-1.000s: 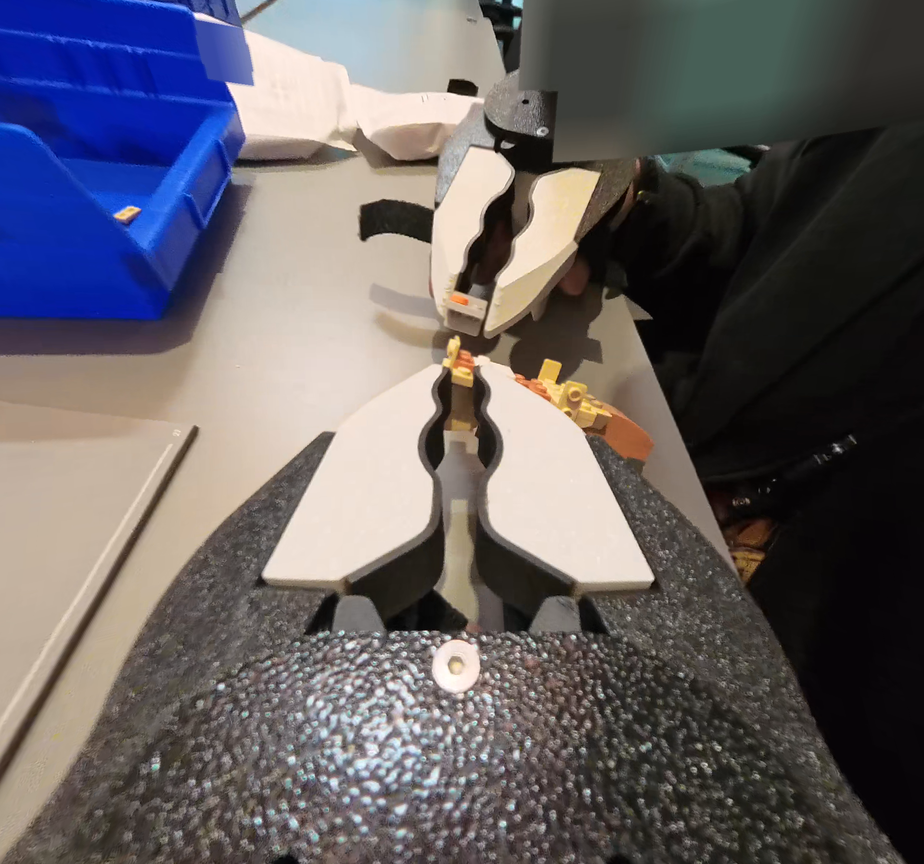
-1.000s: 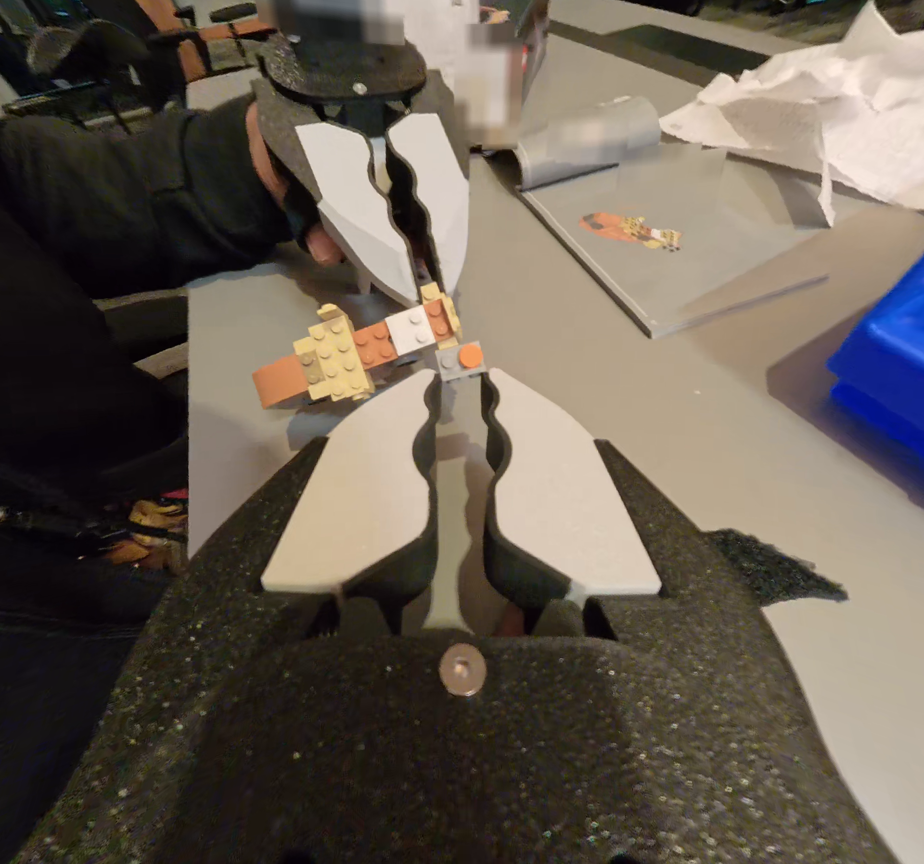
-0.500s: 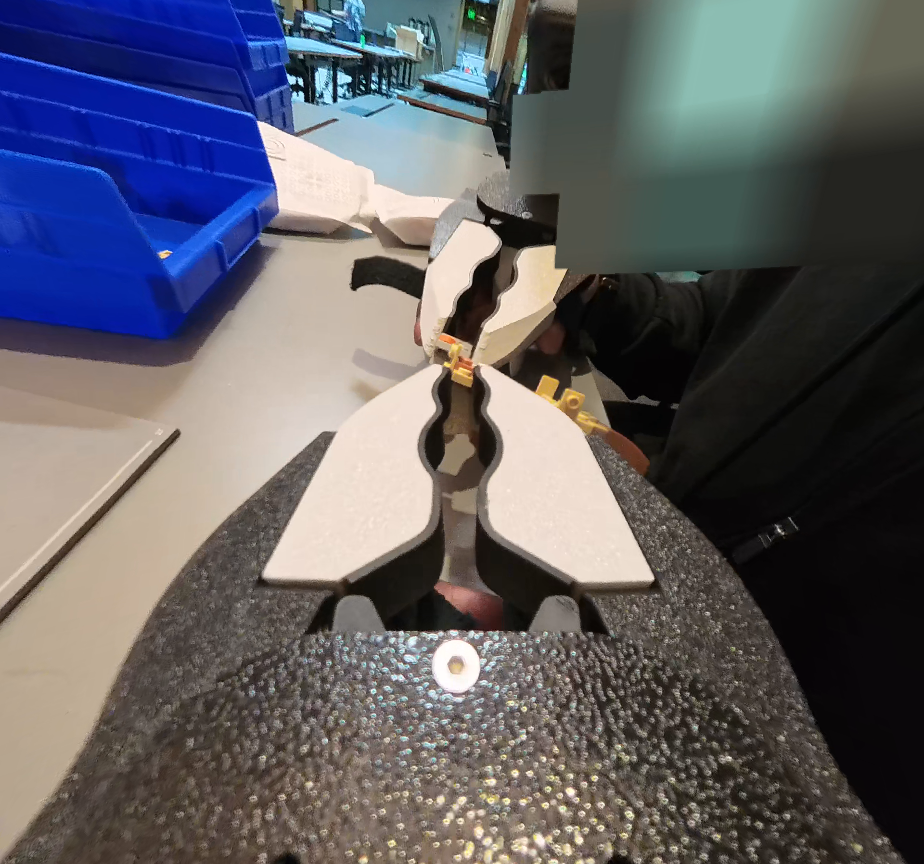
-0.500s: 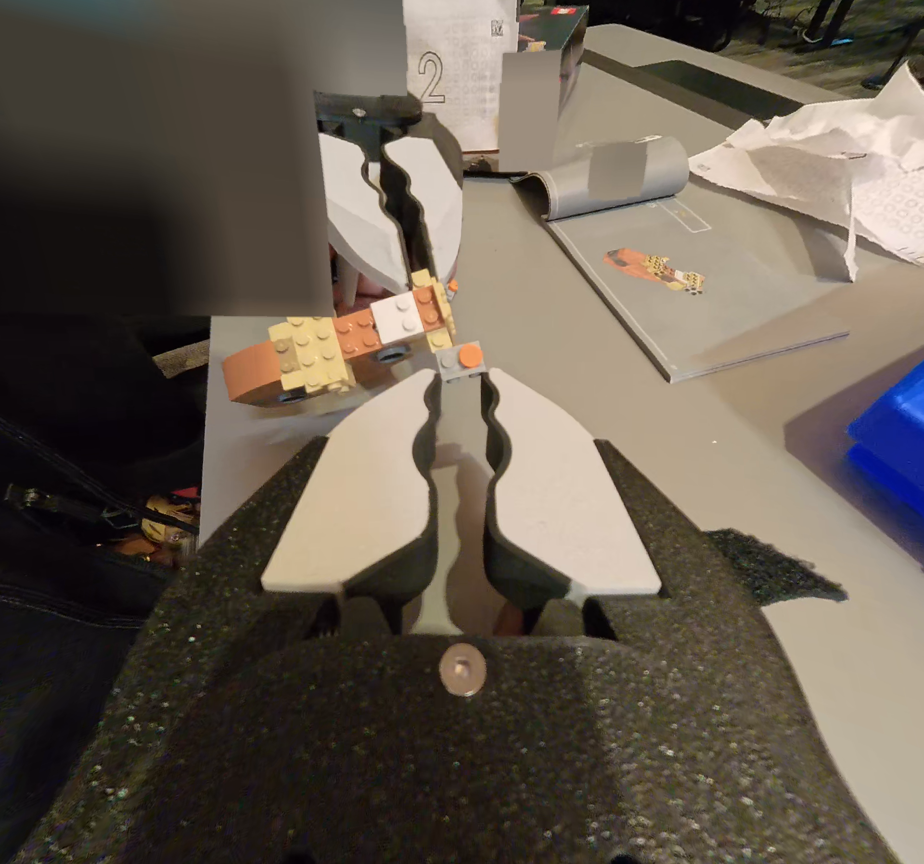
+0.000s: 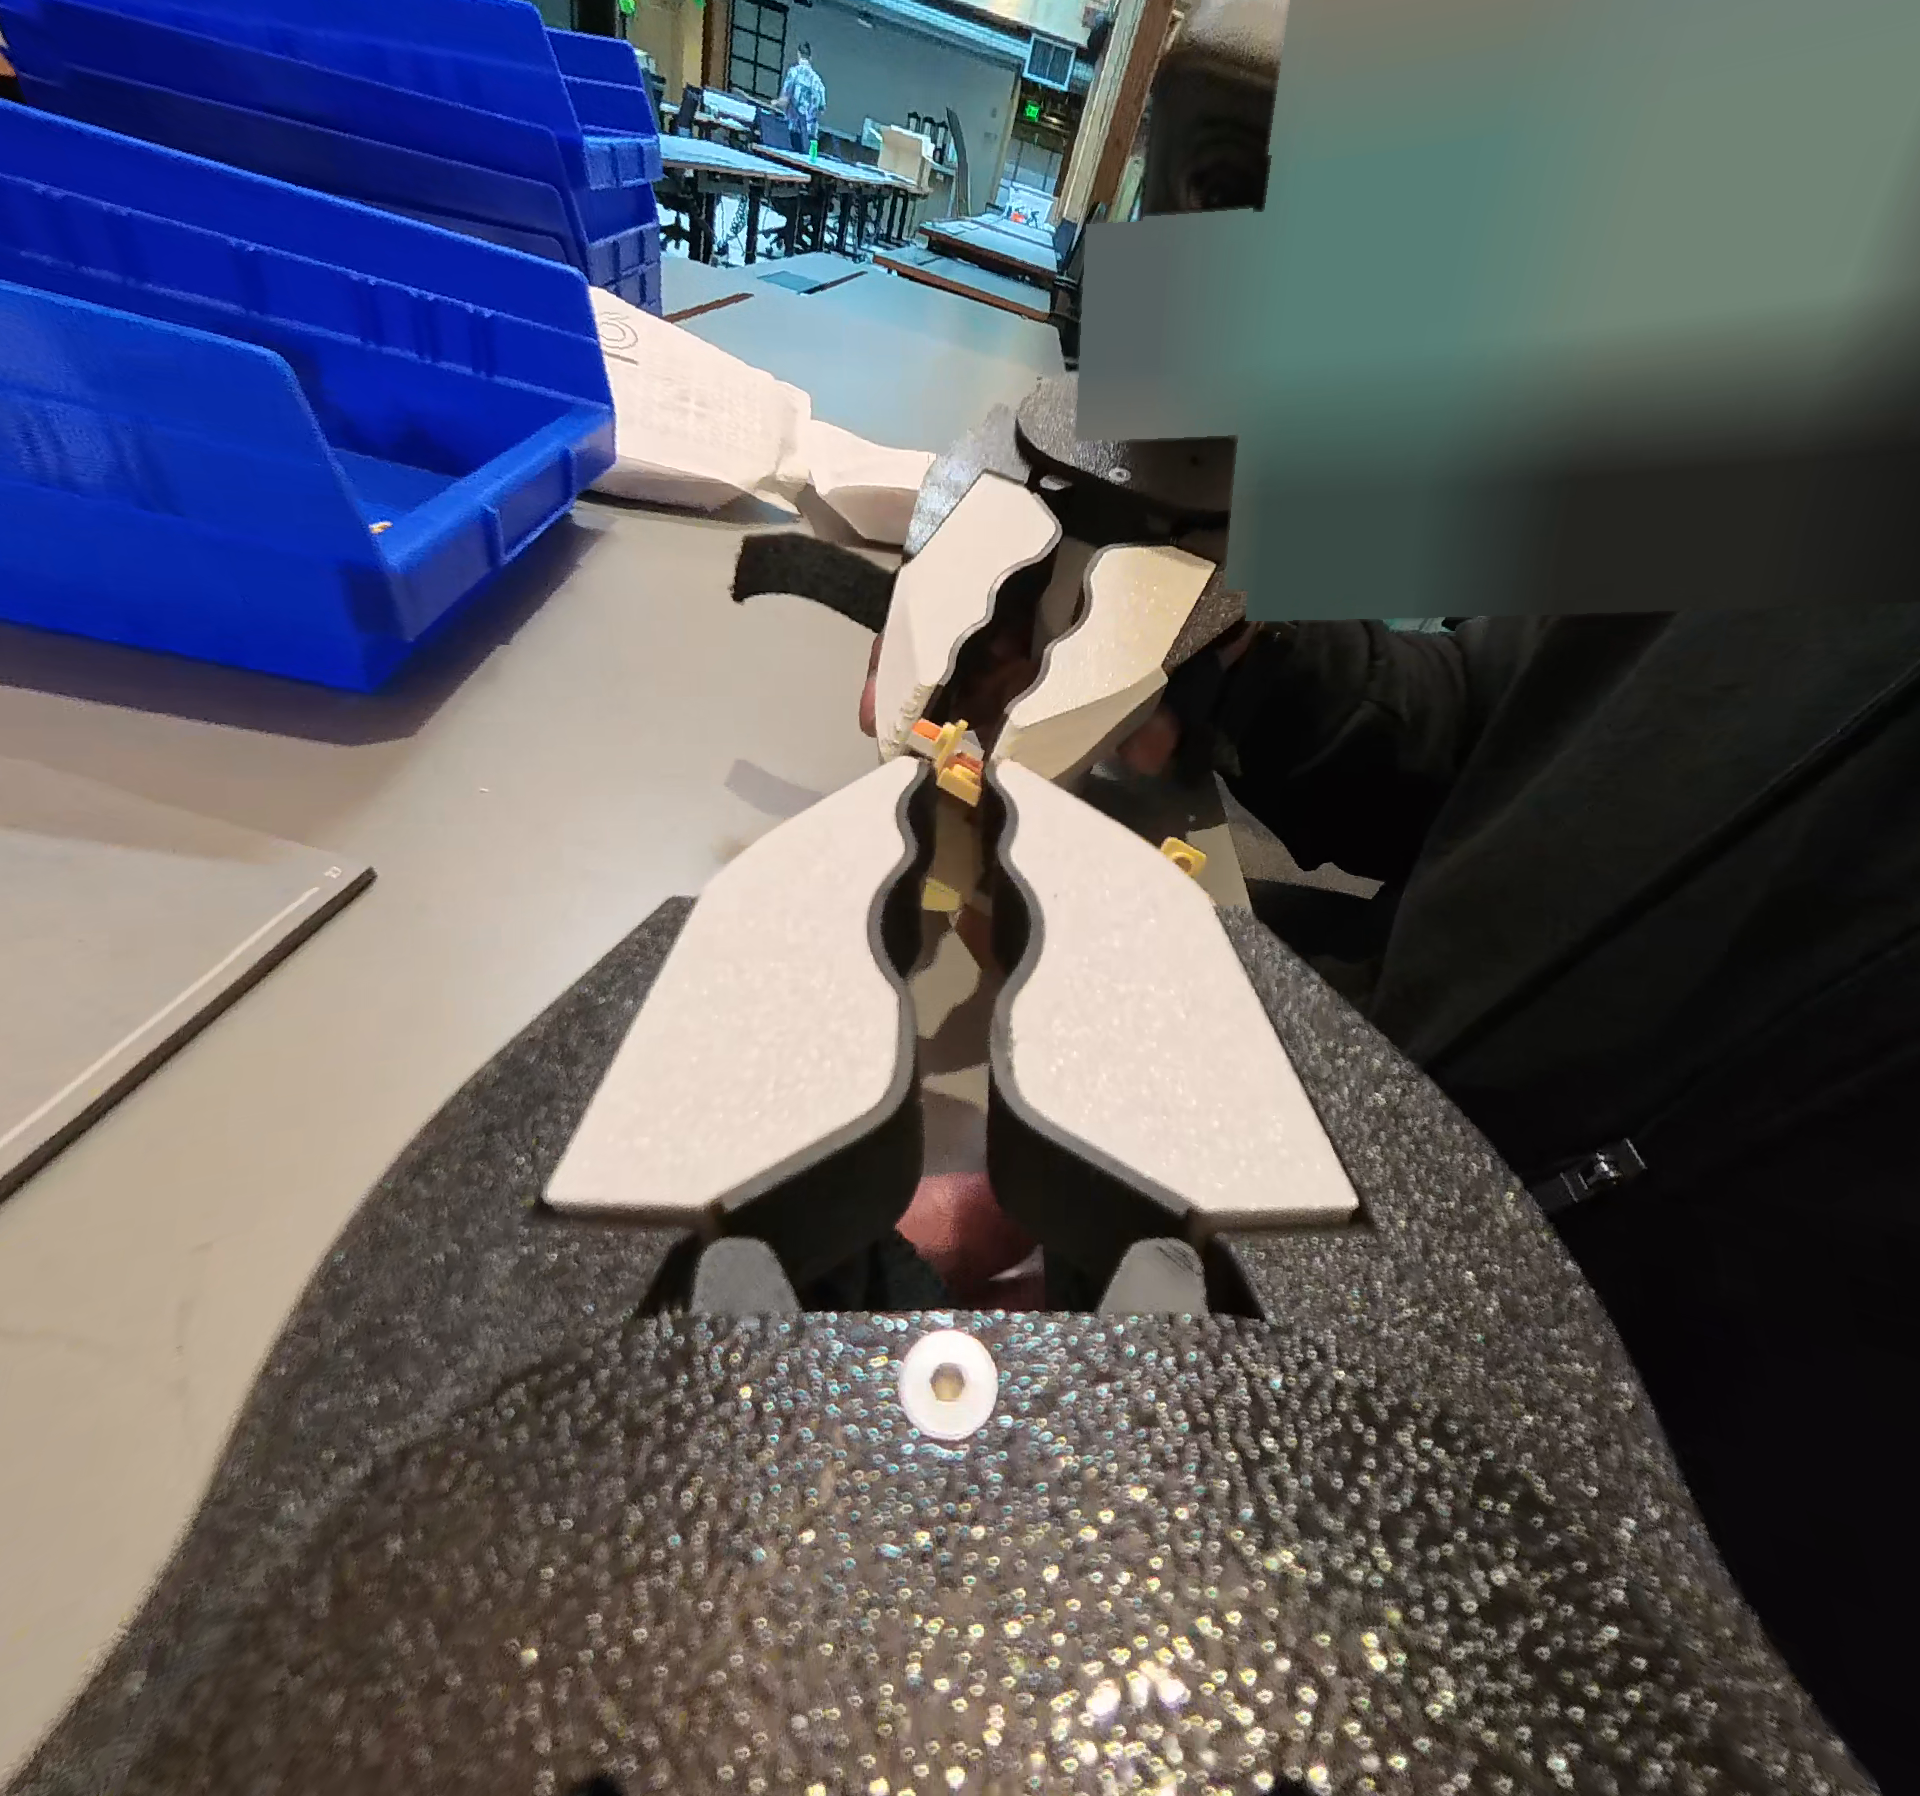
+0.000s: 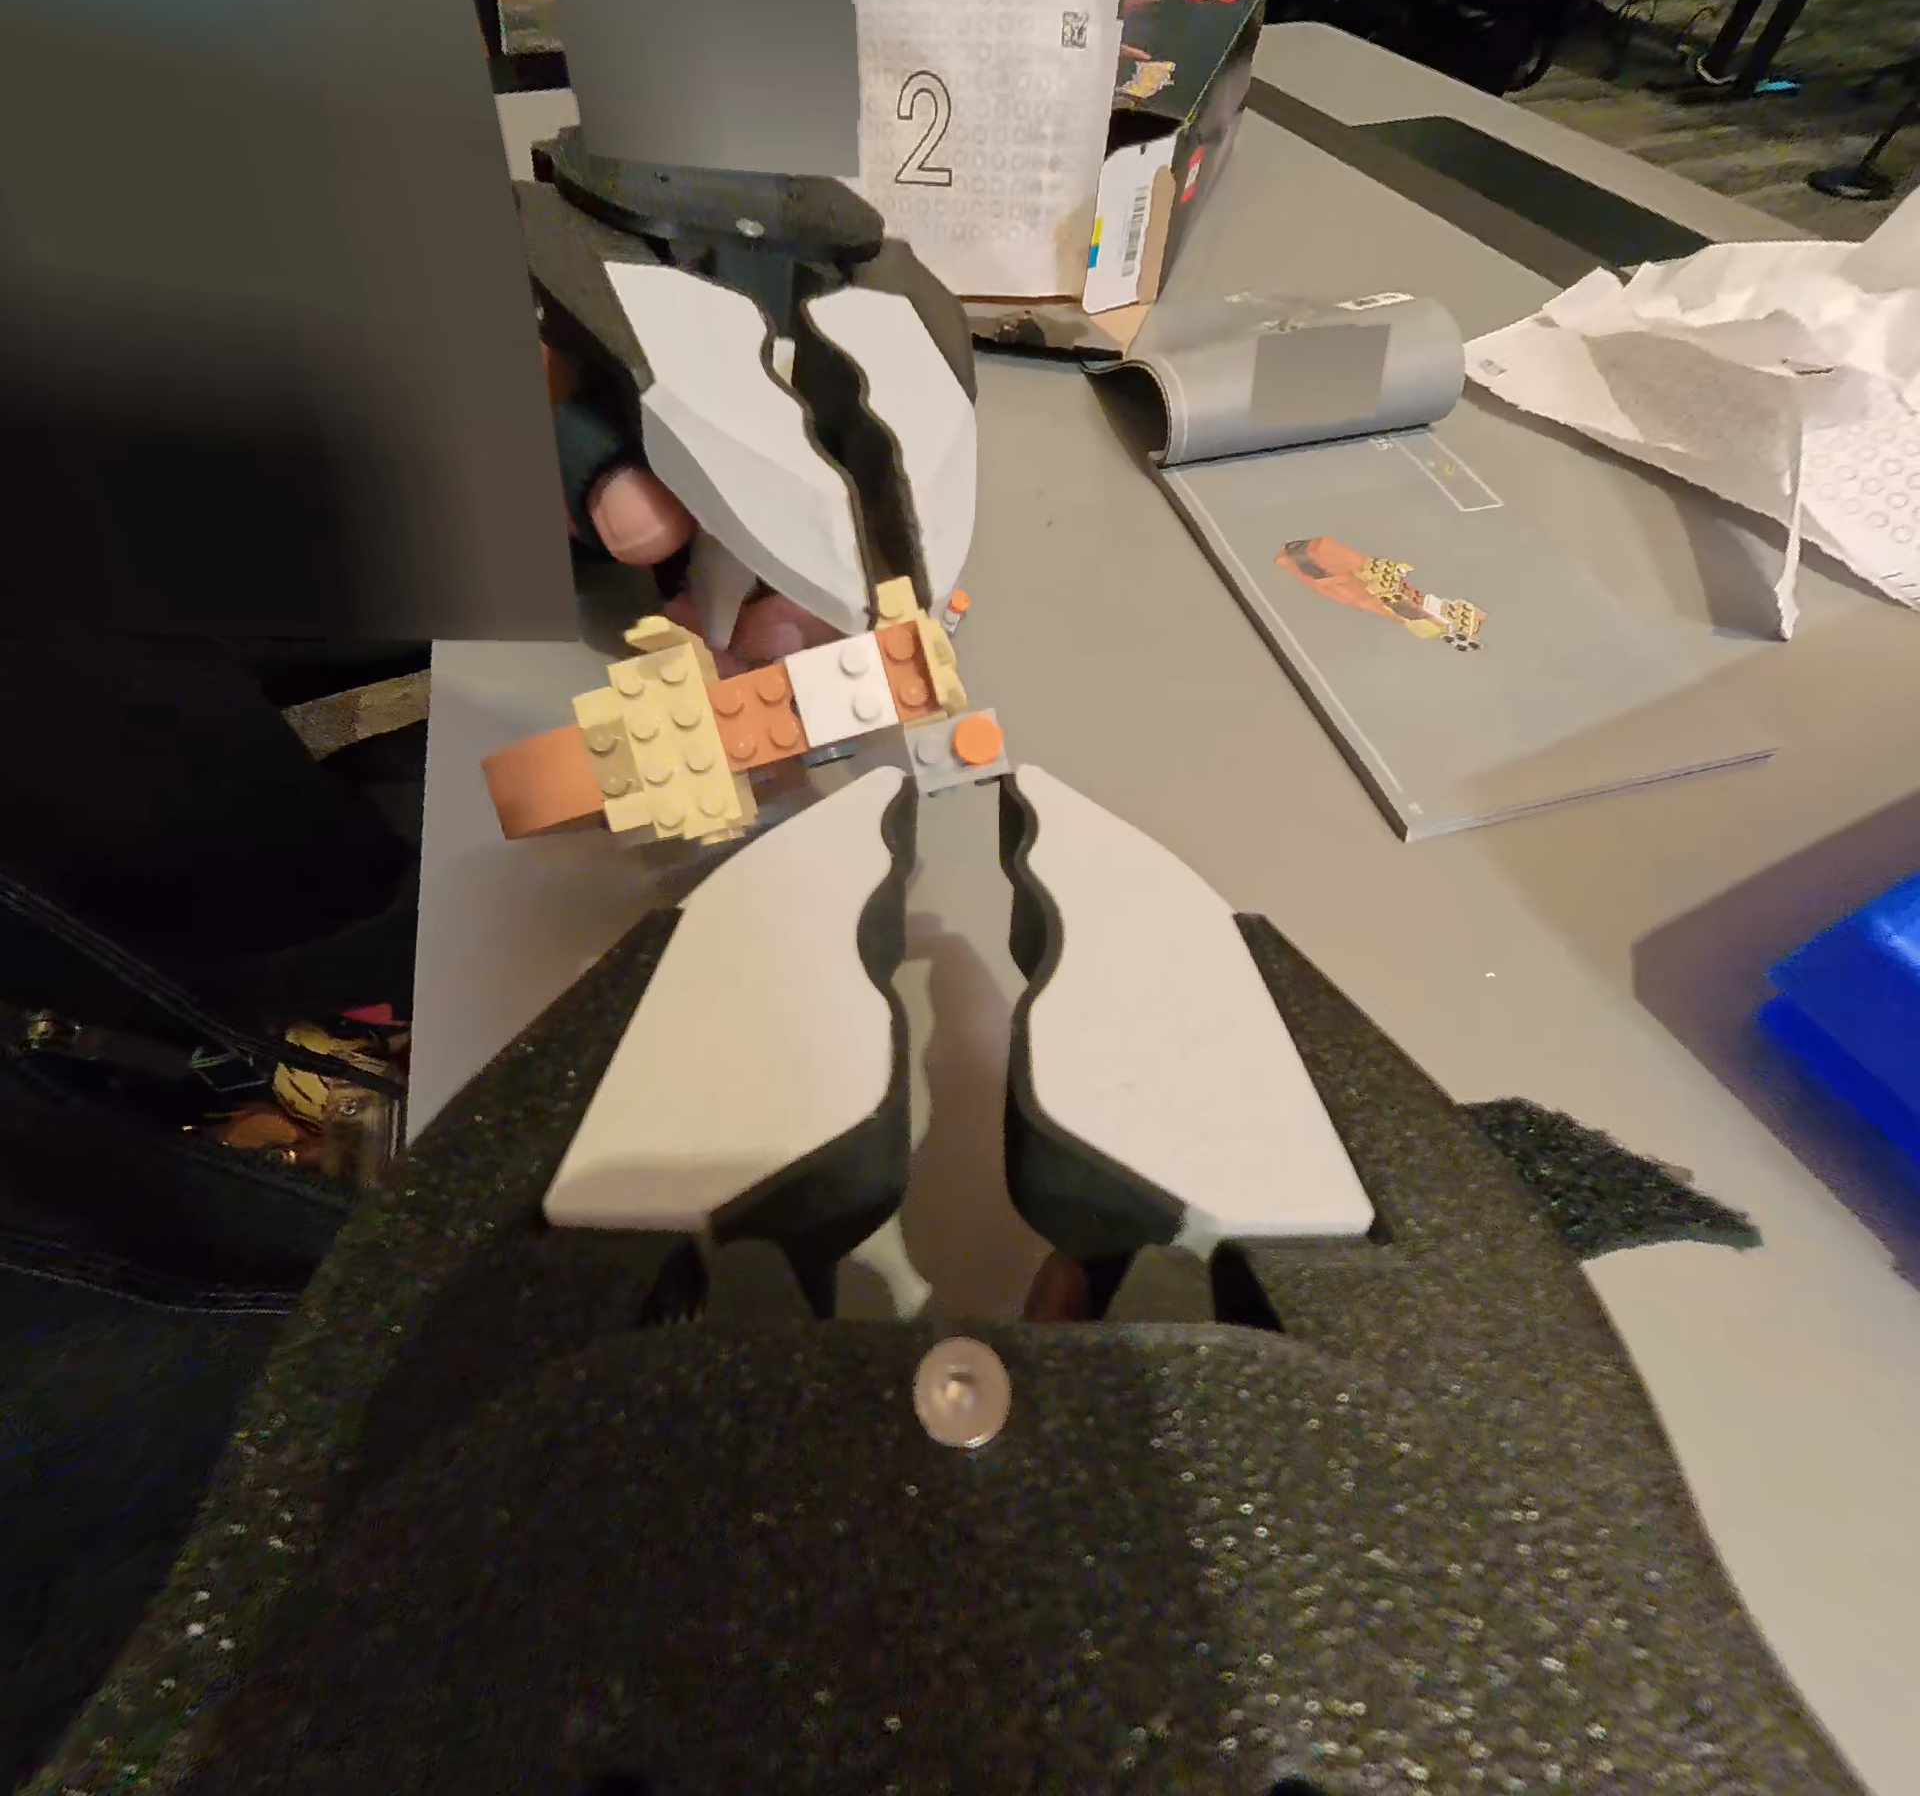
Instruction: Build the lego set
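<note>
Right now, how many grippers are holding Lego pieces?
2. The left gripper clamps one end of the tan and brown model. The right gripper pinches a small grey plate with an orange stud, right beside that end.

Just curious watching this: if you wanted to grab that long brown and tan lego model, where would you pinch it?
Pinch the lego model across its narrow width at one end, coming in along its length. It is long and thin. The left gripper already grips its far end so, leaving the tan block and brown tail free.
</note>
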Demonstrator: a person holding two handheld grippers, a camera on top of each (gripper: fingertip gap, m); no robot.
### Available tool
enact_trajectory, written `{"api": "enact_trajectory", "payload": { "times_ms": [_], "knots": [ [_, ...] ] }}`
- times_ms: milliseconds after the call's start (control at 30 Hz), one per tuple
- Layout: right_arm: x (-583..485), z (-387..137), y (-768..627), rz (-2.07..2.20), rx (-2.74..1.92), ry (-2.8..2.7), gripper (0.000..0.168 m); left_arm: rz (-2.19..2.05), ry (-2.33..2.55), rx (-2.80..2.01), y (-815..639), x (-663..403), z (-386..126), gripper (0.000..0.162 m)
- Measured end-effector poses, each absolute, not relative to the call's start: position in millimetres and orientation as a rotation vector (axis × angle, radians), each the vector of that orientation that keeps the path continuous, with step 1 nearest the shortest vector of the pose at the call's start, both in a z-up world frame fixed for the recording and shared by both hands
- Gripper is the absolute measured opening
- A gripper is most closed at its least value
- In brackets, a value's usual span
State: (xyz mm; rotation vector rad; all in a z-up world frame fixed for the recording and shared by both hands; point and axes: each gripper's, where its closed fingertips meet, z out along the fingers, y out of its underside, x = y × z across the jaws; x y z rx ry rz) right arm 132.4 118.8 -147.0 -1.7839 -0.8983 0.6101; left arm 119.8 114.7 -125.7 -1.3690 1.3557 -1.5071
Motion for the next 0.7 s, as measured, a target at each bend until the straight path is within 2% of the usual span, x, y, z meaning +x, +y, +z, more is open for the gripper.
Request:
{"api": "enact_trajectory", "payload": {
  "times_ms": [467, 700],
  "knots": [
    [129, -151, 125, 0.524, -1.812, -0.911, 0.015, -1.53, 1.311, -1.396, 121, 119, -124, 0.007],
    [137, -172, 130, 0.453, -1.919, -0.898, 0.015, -1.223, 1.478, -1.505, 132, 119, -154, 0.007]
  ]
}}
